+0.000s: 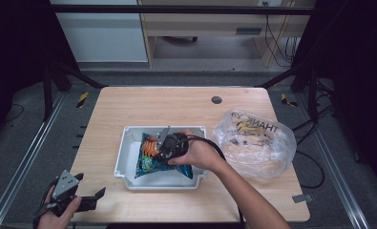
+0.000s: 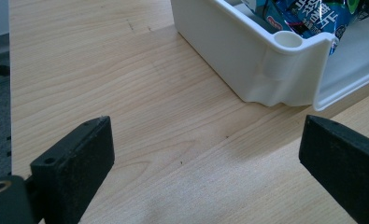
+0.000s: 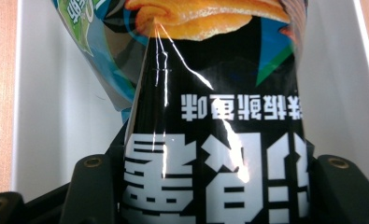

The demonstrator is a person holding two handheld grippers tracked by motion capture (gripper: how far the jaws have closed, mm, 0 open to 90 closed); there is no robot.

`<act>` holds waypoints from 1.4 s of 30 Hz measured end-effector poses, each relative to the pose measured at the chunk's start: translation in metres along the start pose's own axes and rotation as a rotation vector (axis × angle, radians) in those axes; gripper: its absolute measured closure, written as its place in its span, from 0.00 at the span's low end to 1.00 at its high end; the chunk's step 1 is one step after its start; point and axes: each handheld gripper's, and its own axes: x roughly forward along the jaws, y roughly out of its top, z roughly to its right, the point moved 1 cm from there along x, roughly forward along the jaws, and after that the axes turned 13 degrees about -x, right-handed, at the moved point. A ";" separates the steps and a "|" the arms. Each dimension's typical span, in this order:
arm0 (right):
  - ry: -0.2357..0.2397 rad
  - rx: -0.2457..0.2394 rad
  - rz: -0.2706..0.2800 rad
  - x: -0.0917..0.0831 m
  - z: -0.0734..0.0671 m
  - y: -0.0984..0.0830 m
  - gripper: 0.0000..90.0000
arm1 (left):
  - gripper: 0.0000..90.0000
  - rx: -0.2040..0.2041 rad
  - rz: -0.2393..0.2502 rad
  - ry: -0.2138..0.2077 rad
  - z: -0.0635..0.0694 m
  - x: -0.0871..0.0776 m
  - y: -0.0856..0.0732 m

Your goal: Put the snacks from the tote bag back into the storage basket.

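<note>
the right gripper (image 1: pixel 163 144) is over the white tray (image 1: pixel 121 157) in the middle of the bench (image 1: pixel 143 102), its jaws clamped on a snack bag (image 3: pixel 219 158). in the right gripper view the black foil is pinched between both jaws, with the tray's white floor behind it. the bag seems to rest partly in the tray, though the hand hides its near end. the left gripper (image 1: pixel 83 198) sits at the bench's near left corner, jaws wide with nothing between them. a clear plastic bag (image 1: pixel 253 143) lies just right of the tray.
</note>
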 end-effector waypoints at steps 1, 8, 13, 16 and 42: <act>0.000 0.002 0.000 0.000 0.000 0.000 0.45 | 0.03 0.002 0.000 0.001 0.000 0.000 0.000; -0.001 0.005 -0.005 0.001 0.000 0.001 0.45 | 0.03 0.001 -0.001 0.000 0.000 0.000 0.000; -0.004 0.006 -0.007 0.002 -0.001 0.001 0.44 | 0.03 0.002 -0.001 0.000 0.000 0.000 0.000; -0.006 0.007 -0.011 0.003 -0.001 0.002 0.44 | 0.03 0.003 -0.002 0.000 0.000 0.000 0.000; -0.005 0.060 -0.011 0.006 -0.002 0.004 0.27 | 0.04 0.000 0.001 0.004 -0.001 0.000 0.000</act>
